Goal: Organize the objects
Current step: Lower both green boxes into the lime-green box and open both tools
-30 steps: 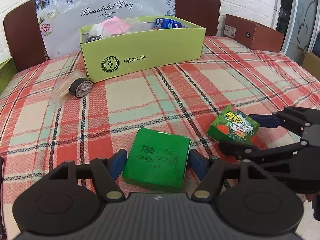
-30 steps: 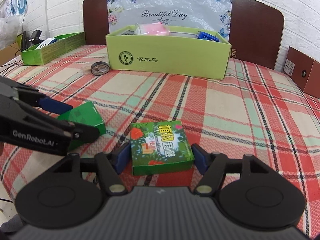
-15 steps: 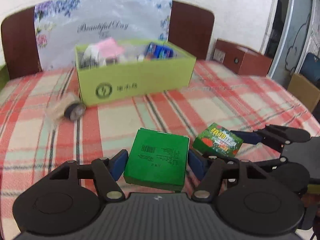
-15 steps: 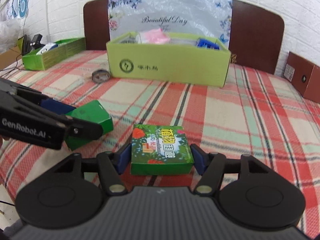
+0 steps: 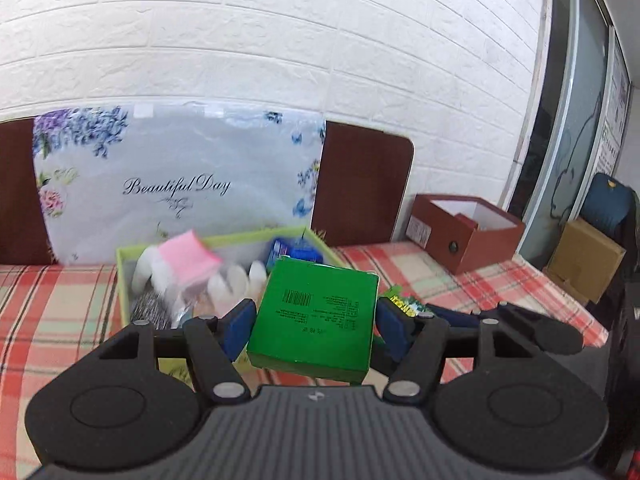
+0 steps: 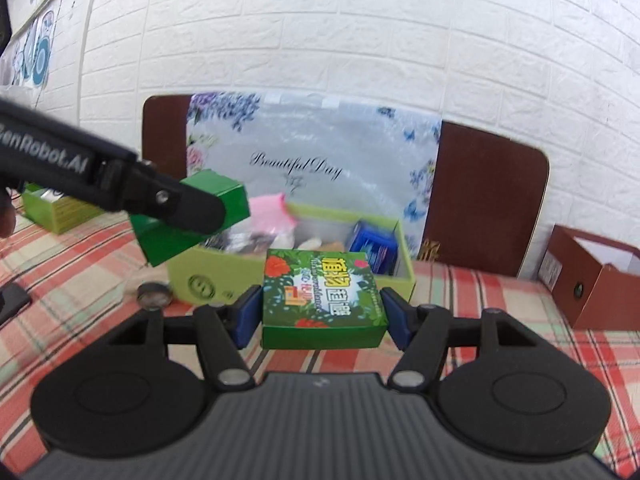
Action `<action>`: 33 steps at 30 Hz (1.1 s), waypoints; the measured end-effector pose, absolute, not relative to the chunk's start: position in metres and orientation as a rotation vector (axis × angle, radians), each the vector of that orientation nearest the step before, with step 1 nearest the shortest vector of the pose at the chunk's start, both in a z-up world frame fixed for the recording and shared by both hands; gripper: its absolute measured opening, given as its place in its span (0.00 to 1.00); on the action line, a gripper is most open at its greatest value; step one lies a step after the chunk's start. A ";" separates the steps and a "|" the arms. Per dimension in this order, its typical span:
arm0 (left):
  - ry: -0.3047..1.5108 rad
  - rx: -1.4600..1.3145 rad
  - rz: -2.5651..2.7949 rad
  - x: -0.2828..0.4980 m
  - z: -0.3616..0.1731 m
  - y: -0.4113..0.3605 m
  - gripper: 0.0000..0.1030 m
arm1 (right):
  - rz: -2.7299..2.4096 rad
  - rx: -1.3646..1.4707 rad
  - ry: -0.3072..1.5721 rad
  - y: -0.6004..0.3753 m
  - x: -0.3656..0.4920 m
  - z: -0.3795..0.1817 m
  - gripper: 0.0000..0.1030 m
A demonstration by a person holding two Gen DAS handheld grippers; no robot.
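green box [image 5: 316, 322] – left gripper [image 5: 314, 326]

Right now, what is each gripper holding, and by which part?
Left gripper clamps the plain green box by its two side faces. Right gripper clamps the leaf-printed green box likewise.

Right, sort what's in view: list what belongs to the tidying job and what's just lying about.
Part of the job:
- plain green box, held in the left claw
- floral printed green box, held in the right claw
- lime-green storage box, already part filled

Lying about:
- tape roll on the plaid cloth
- brown box
- "Beautiful Day" bag
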State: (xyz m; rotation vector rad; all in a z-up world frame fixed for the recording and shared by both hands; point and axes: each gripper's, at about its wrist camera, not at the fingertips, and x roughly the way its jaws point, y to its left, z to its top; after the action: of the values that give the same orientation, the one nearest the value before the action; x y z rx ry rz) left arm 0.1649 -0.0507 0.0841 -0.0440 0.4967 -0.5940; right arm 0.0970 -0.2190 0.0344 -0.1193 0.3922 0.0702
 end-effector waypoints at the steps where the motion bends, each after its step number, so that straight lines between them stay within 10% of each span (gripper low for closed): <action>1: 0.507 -0.062 -0.591 0.177 0.087 -0.054 0.67 | 0.063 -0.121 0.384 -0.221 0.104 0.036 0.61; 23: 0.545 -0.142 -0.496 0.329 0.063 -0.098 0.75 | -0.019 -0.035 0.391 -0.267 0.238 0.010 0.62; 28: 0.502 -0.120 -0.461 0.312 0.068 -0.088 0.86 | 0.012 -0.032 0.361 -0.266 0.236 0.004 0.99; 33: 0.449 -0.120 -0.440 0.273 0.078 -0.070 0.86 | -0.013 -0.049 0.324 -0.260 0.209 0.007 1.00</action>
State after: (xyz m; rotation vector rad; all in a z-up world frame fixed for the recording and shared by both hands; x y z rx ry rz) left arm 0.2727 -0.0704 0.0782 -0.1204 0.4489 -0.4399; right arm 0.2095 -0.2601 0.0072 -0.0485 0.3236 -0.0134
